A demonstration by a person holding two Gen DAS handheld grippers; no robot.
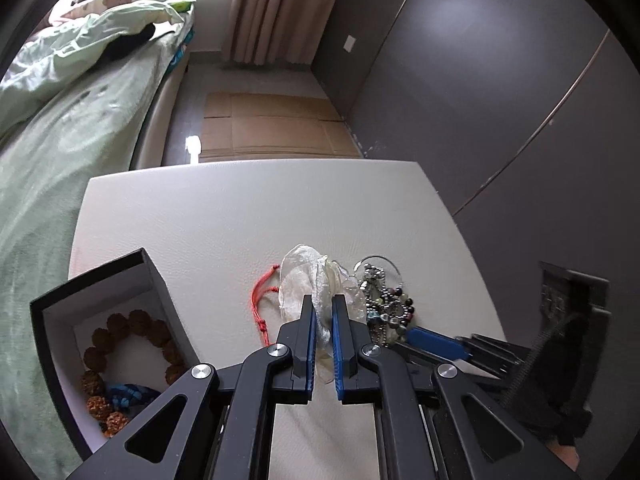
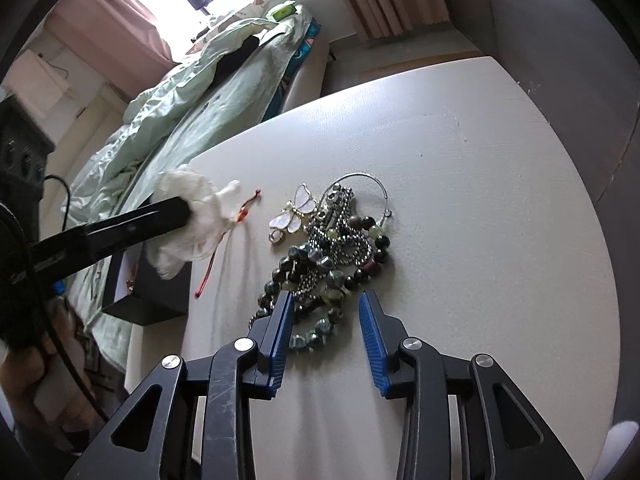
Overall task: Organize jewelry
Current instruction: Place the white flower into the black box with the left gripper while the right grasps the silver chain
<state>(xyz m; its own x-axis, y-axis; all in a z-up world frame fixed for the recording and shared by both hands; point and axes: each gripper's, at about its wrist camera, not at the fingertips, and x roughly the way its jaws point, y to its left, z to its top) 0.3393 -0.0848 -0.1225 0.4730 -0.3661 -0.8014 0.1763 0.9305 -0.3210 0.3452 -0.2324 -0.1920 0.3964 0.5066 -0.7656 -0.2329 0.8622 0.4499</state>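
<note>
The jaws of the left gripper (image 1: 323, 308) are nearly closed, pinching a crumpled white sheer pouch (image 1: 308, 280); those of the right gripper (image 2: 325, 300) stand wide apart with nothing between them, hovering over the near end of a tangled pile of jewelry (image 2: 332, 248) on the white table (image 2: 480, 200). The pile mixes dark bead strands, ball chain, a thin wire hoop and a butterfly pendant (image 2: 294, 212), but the strands overlap so much that separate pieces are hard to count. A red cord (image 1: 262, 300) lies just left of the pouch; part of it is hidden behind the pouch in the right wrist view. At the table's left edge sits an open black box (image 1: 100, 276) holding a bracelet of brown knobbly beads (image 1: 132, 344) and something blue and braided, partly cut off by the left gripper's frame. No writing or brand is readable anywhere.
</note>
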